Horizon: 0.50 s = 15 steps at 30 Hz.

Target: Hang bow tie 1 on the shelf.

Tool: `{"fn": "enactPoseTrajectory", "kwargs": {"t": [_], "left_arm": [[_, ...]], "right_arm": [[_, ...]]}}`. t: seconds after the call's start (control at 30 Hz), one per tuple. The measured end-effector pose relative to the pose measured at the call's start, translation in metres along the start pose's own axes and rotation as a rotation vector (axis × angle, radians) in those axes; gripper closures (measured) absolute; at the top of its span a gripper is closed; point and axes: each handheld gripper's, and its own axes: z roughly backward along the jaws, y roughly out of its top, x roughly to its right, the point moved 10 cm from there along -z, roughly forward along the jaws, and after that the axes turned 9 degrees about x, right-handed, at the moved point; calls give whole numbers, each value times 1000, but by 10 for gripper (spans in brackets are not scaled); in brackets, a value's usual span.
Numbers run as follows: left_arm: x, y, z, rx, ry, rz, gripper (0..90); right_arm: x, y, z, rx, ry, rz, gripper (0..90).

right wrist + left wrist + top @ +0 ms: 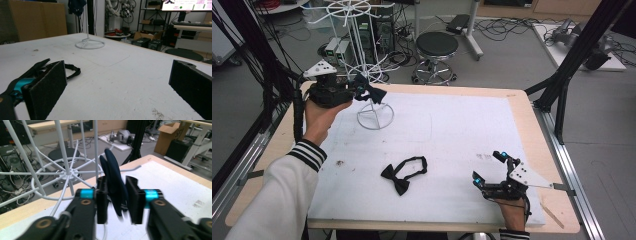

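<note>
Two dark fabric bow ties are in play: one stands on edge between the barely parted jaws of the left gripper, raised to the white wire rack, seemingly to hang it there, though whether the pads press it I cannot tell. This navy bow tie looks thin and soft. Its twin, the black bow tie with a looped strap, lies flat on the white table, near the wide-open, empty right gripper.

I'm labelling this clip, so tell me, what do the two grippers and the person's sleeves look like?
Both the left gripper and right gripper are black, with cyan bands behind flat black pads, grey three-cornered plates on top and black cables. The sleeves are white with black-striped cuffs.
</note>
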Motion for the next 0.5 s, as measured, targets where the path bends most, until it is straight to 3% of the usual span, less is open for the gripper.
{"fn": "enactPoseTrajectory", "kwargs": {"t": [0.07,0.2,0.3,0.5], "left_arm": [[0,1,1,8,-11,22,630],[-1,4,3,22,-9,26,496],[0,8,6,55,-22,13,371],[7,19,14,143,-59,-29,236]], "right_arm": [[0,0,0,-1,0,1,7],[0,-1,-1,-2,0,2,7],[1,-2,-1,1,-3,11,7],[0,-6,0,4,-14,3,7]]}}
